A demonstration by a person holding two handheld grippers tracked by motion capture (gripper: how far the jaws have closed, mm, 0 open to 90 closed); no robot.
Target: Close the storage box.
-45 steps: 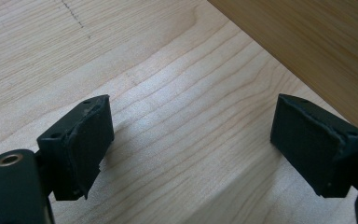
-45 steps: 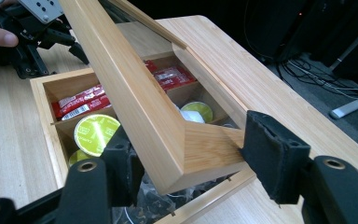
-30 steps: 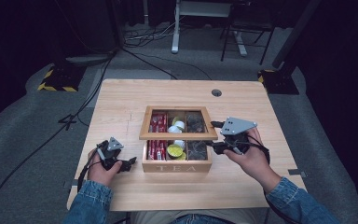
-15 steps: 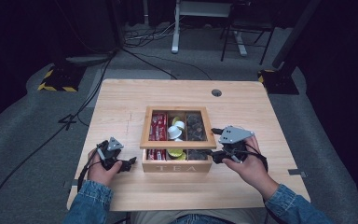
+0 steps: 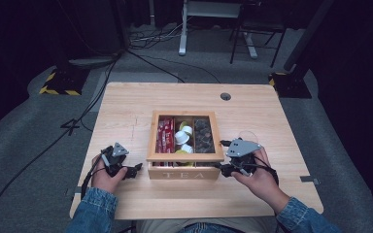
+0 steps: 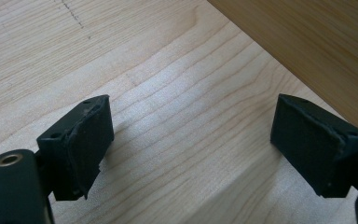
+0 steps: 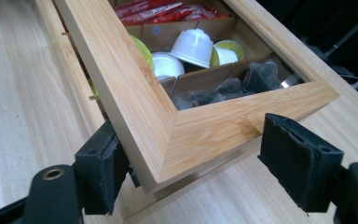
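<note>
- Here the wooden tea box (image 5: 184,145) sits near the middle of the table (image 5: 126,104), toward the person's edge, its front face lettered "TEA" turned to the person.
- Its long axis is hard to call; the box looks close to square from above, with its three compartments running front to back.
- The framed lid (image 7: 168,126) with its clear pane lies over the box; in the right gripper view its near corner points at the camera and stands slightly above the box wall beneath.
- The right gripper (image 5: 223,167) is at the box's front right corner, jaws wide apart on either side of that lid corner; they have just been opening, and the pads press on nothing.
- The left gripper (image 5: 135,170) rests just left of the box, jaws spread over bare table, holding nothing.
- Red sachets (image 5: 165,135), white and yellow-green capsules (image 7: 193,46) and dark tea bags (image 7: 261,74) show through the pane; the frame cuts off part of each.
</note>
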